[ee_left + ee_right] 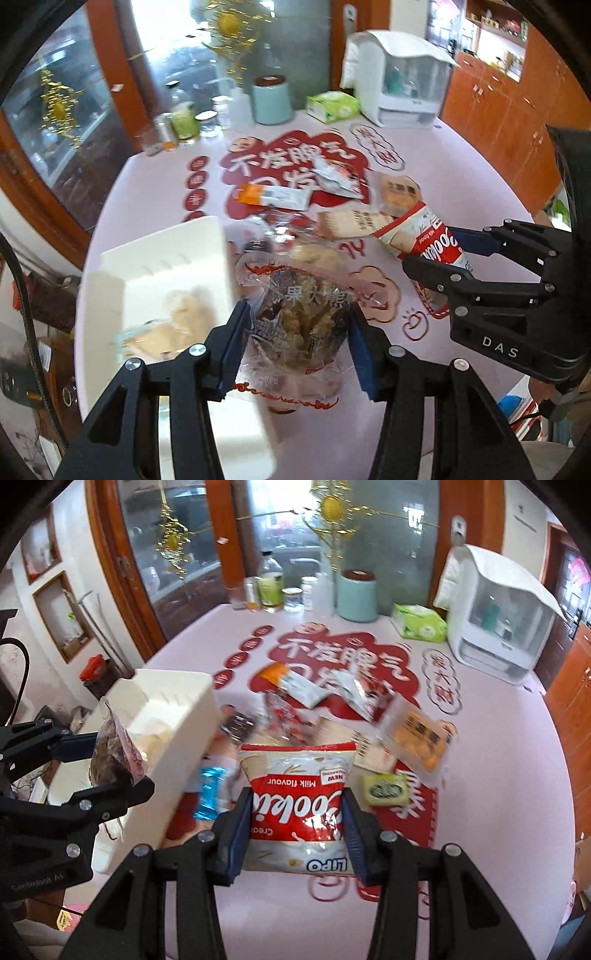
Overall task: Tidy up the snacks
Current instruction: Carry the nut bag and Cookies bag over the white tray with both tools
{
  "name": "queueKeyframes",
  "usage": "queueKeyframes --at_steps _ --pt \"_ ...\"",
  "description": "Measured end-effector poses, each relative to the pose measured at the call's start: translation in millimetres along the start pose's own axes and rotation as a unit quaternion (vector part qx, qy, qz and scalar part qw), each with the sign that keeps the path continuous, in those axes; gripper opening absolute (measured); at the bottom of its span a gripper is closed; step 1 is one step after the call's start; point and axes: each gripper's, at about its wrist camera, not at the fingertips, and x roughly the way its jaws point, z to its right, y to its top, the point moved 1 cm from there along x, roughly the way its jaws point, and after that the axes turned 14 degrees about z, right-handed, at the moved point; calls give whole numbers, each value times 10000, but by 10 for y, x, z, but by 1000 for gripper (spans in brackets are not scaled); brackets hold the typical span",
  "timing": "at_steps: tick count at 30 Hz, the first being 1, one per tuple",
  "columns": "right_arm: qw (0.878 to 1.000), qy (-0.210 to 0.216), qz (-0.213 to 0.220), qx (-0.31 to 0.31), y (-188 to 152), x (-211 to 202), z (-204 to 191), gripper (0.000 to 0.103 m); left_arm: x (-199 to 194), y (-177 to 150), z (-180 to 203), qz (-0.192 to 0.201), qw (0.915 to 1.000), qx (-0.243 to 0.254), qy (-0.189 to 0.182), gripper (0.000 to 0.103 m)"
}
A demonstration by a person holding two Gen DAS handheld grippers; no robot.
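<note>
At far left on the pink tablecloth [498, 812] stands the white rectangular plastic bin [177, 716], already holding pale wrapped snacks. Beside it, our left gripper [295, 347] is clamped on a clear crinkly packet of brown nut clusters [299, 314], held clear above the cloth next to the bin's wall. Further right, our right gripper [295, 834] grips a red-and-white foil packet of milk-flavour cookies [299, 794] by its sides, likewise raised. Beyond both lie the loose snacks: an orange-and-white sachet [291, 681], a clear pack of orange biscuits [421, 738], a small green wrapped square [386, 790].

We judge two risks. Both wrappers are slick and pinched only at the edges, so either may slide out during transfer. With both tools converging on one bin, they may also collide or nudge its wall.
</note>
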Motion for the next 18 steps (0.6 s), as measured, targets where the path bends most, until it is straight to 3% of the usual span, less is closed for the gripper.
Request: queueKeyframes --at_steps 18 --pt "9938 855 130 -701 408 208 -1410 46 -442 -119 -1372 344 9921 -697 984 51"
